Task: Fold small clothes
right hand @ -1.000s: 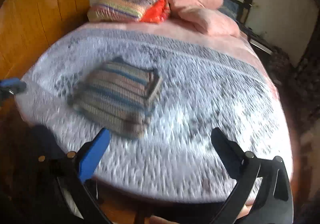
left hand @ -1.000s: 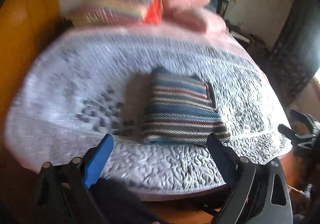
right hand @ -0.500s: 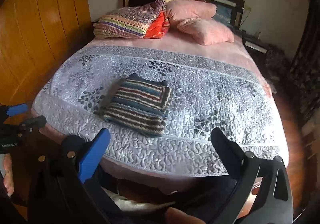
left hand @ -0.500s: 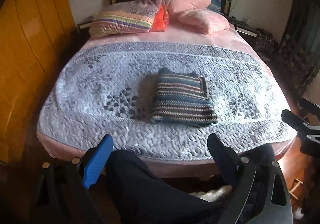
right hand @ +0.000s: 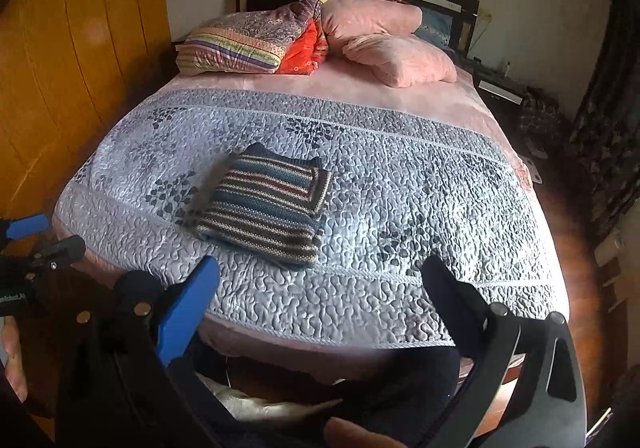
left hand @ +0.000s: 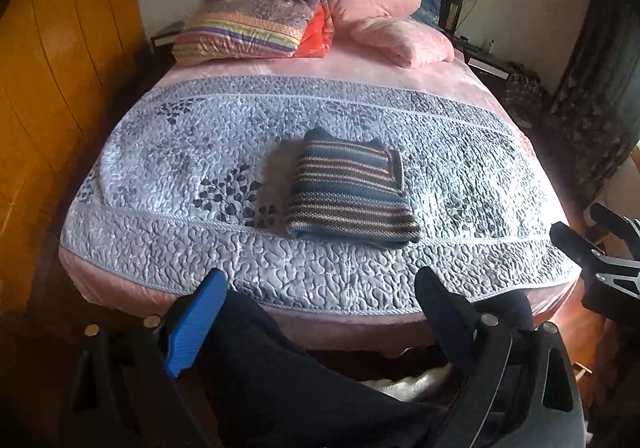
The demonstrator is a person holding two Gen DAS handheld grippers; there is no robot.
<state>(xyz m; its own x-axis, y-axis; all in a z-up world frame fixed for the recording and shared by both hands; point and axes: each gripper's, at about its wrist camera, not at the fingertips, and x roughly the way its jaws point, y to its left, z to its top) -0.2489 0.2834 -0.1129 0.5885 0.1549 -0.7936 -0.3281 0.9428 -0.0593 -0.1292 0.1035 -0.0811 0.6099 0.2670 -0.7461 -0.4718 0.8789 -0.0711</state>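
Both my left claw (left hand: 316, 324) and right claw (right hand: 320, 312) hang wide and empty short of the bed (left hand: 280, 280), where the folded striped sweater (left hand: 348, 191) lies soft, light, best pinched at an edge.

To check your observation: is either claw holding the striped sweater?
No, the folded sweater lies alone on the bed, both claws open.

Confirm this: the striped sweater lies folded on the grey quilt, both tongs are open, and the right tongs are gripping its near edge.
Not quite. The right tongs grip nothing: in the right wrist view they hang open at the foot of the bed, short of the sweater. The rest holds: the sweater lies folded on the quilt, and the left tongs are open too.
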